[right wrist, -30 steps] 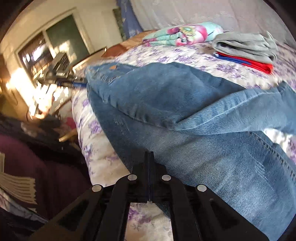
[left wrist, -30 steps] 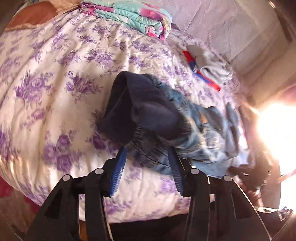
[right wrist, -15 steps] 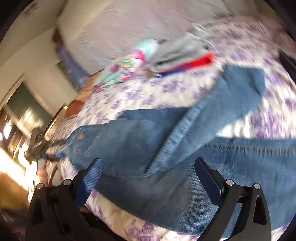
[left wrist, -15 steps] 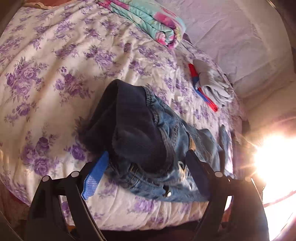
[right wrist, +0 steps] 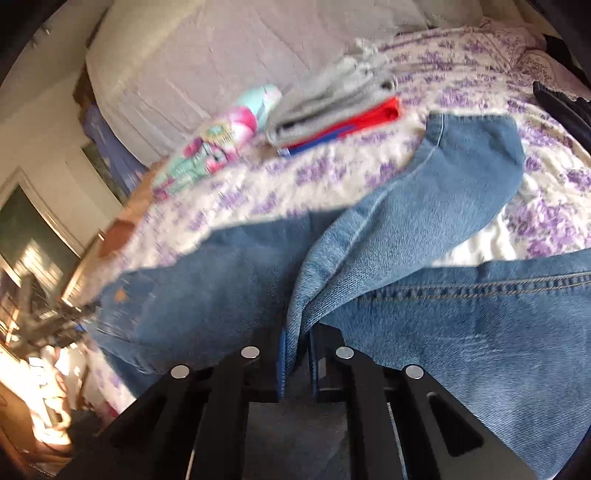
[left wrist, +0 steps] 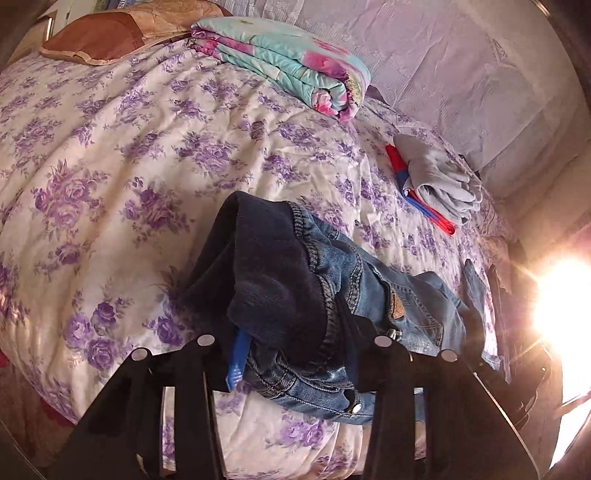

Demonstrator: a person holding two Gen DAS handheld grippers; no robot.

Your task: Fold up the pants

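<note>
My left gripper [left wrist: 291, 343] is closing on the bunched waistband end of the jeans [left wrist: 354, 295], dark lining cloth wedged between the jaws at the near edge of the bed [left wrist: 110, 147]. My right gripper [right wrist: 297, 354] is closing too, jaws nearly together with a thin fold of denim leg pinched between them. The jeans [right wrist: 406, 258] lie along the near edge of the bed; in the left view the long axis runs from the waistband by my left gripper off to the right, toward the bright glare. In the right view one leg hem points up and away across the bedspread, the other leg runs off to the right. Farther back sits a folded grey garment [left wrist: 439, 177] on a red and blue one [left wrist: 402, 177]. Beyond that, a rolled floral blanket [left wrist: 288, 62] and a brown pillow [left wrist: 103, 33].
</note>
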